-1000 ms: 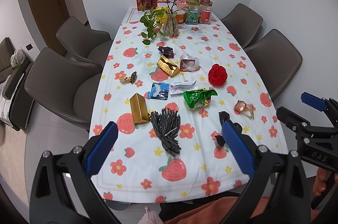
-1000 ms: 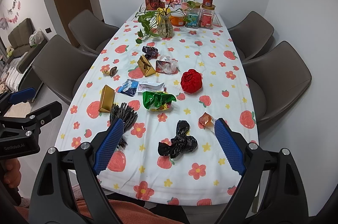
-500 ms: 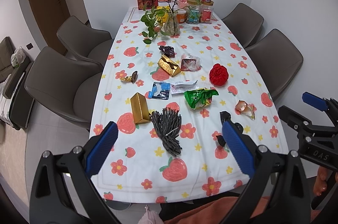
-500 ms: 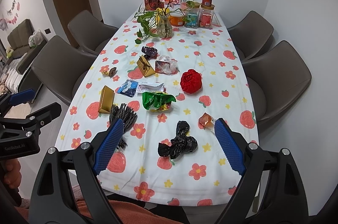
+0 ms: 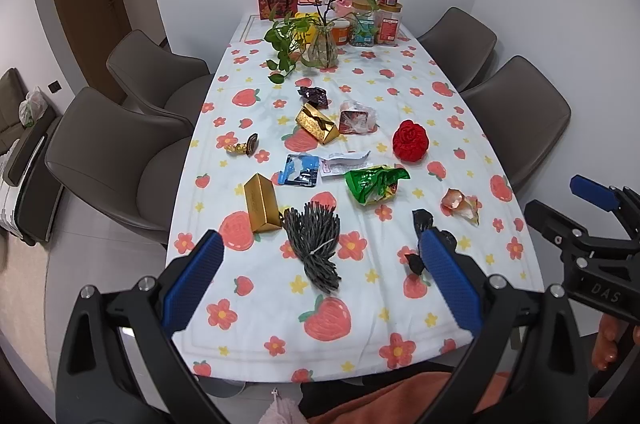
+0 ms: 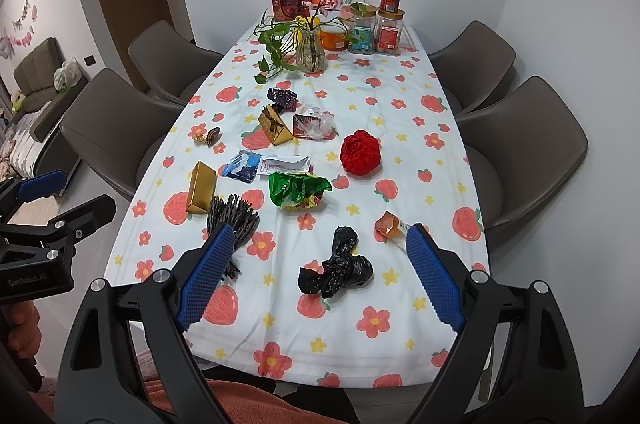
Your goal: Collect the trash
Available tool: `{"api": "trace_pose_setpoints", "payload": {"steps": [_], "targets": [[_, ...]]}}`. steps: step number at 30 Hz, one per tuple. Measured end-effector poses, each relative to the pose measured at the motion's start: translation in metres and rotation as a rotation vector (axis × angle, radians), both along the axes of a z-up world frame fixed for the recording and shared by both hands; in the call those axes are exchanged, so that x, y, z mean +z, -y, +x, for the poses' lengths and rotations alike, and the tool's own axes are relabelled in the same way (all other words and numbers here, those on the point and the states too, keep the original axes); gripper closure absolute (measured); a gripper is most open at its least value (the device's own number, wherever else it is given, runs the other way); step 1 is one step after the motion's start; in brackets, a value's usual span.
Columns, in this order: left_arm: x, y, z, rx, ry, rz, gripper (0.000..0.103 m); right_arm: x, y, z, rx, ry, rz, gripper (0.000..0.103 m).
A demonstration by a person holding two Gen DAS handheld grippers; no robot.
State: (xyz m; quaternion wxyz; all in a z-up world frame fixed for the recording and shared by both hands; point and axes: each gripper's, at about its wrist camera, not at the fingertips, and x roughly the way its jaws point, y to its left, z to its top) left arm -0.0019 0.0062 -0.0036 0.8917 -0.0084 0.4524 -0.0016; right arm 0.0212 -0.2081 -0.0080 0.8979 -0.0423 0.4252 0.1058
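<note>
Across the counter [image 6: 400,96], nothing is collected yet: around the green wrapper [image 6: 298,190], litter lies untouched, the black bag [image 6: 340,264] nearest you. Your left gripper [image 5: 316,280] and right gripper [image 6: 316,272] hover spread wide, empty.

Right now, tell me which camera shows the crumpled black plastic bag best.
The right wrist view: the black plastic bag lies whole and unobstructed between the open fingers of the right gripper. In the left wrist view, the left gripper's right finger covers most of the bag; only its ends show.
</note>
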Motion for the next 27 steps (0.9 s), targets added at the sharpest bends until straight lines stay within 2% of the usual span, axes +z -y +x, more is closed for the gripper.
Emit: {"api": "trace_pose_setpoints", "payload": {"steps": [25, 27], "targets": [[-0.002, 0.001, 0.001, 0.0, -0.004, -0.002, 0.005, -0.004, 0.003, 0.002, -0.008, -0.011, -0.001, 0.018], [-0.01, 0.016, -0.001, 0.001, -0.014, 0.002, 0.005, -0.008, 0.003, 0.003, -0.01, -0.014, -0.002, 0.018]]}}
